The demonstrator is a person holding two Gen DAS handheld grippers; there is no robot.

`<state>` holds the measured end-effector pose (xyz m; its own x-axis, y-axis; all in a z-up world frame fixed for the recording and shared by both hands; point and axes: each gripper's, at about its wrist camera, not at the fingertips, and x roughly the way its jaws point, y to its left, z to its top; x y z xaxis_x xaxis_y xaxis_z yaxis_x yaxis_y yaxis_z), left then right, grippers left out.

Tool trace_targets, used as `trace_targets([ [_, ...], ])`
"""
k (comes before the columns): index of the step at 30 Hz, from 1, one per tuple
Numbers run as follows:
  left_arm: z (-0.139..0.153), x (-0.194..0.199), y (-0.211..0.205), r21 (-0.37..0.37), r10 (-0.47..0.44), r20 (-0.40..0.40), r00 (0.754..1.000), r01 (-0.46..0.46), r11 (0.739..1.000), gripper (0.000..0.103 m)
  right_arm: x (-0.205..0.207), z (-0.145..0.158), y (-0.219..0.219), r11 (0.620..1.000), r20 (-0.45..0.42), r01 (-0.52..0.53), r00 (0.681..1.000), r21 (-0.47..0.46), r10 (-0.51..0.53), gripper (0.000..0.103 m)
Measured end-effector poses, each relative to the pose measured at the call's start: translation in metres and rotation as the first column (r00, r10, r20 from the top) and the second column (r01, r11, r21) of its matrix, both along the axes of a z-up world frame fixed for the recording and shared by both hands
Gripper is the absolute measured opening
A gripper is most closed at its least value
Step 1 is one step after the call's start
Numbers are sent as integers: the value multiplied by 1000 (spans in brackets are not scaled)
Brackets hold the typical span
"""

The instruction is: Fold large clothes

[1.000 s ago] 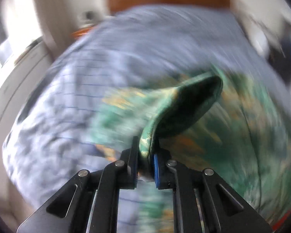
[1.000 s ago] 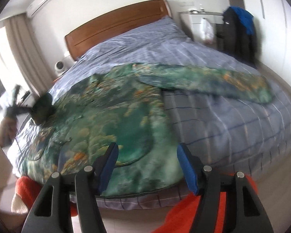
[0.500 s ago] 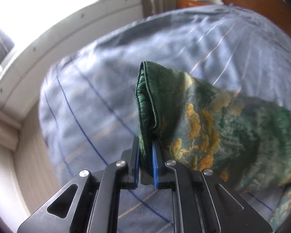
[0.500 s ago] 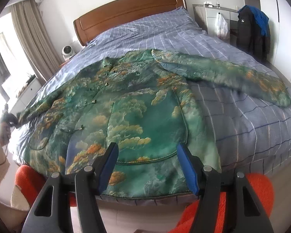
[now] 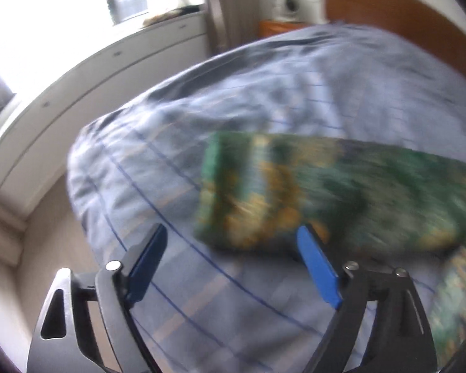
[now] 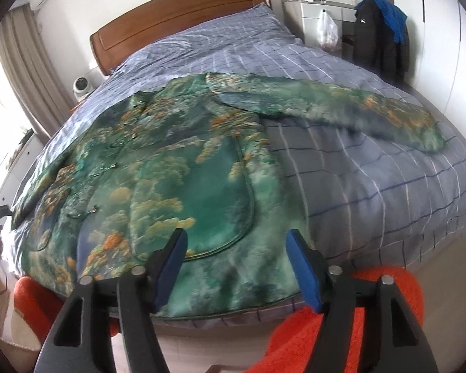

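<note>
Our left gripper [image 5: 230, 259] holds its jaws wide and empty, the sleeve cuff [image 5: 233, 186] lying just ahead of them on the bed [image 5: 326, 93]. Our right gripper [image 6: 236, 259] is likewise wide, the green jacket [image 6: 186, 171] spread flat beyond, its far sleeve [image 6: 341, 105] stretched out to the right.

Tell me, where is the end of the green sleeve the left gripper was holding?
In the left wrist view the sleeve cuff lies on the blue checked duvet, just ahead of the open left gripper, near the bed's window-side edge.
</note>
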<state>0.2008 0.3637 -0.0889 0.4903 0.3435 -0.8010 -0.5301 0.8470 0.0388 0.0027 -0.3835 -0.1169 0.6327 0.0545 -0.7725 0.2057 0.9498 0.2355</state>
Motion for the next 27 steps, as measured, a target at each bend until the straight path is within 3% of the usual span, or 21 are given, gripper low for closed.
trace_targets([
  [5, 4, -10, -69, -59, -191, 31, 981, 193, 979, 91, 19, -1, -9, 998, 17, 23, 1000, -51, -22, 69],
  [10, -17, 11, -129, -91, -291, 14, 957, 291, 953, 92, 14, 0, -11, 998, 57, 62, 997, -32, -60, 72],
  [12, -23, 20, -143, -88, -304, 7, 953, 303, 949, 92, 5, -5, -9, 998, 54, 62, 997, -33, -60, 77],
  [19, -35, 33, -153, -73, -266, 18, 964, 266, 961, 92, -7, -22, -21, 997, 18, 80, 997, -20, -79, 77],
  [26, -87, 38, -134, -129, -247, -48, 968, 239, 962, 99, 7, -21, -36, 995, 30, 100, 995, -26, -100, 77],
  [27, -92, 36, -131, -139, -246, -29, 969, 240, 961, 102, 10, -21, -37, 994, 31, 99, 995, -38, -98, 77],
])
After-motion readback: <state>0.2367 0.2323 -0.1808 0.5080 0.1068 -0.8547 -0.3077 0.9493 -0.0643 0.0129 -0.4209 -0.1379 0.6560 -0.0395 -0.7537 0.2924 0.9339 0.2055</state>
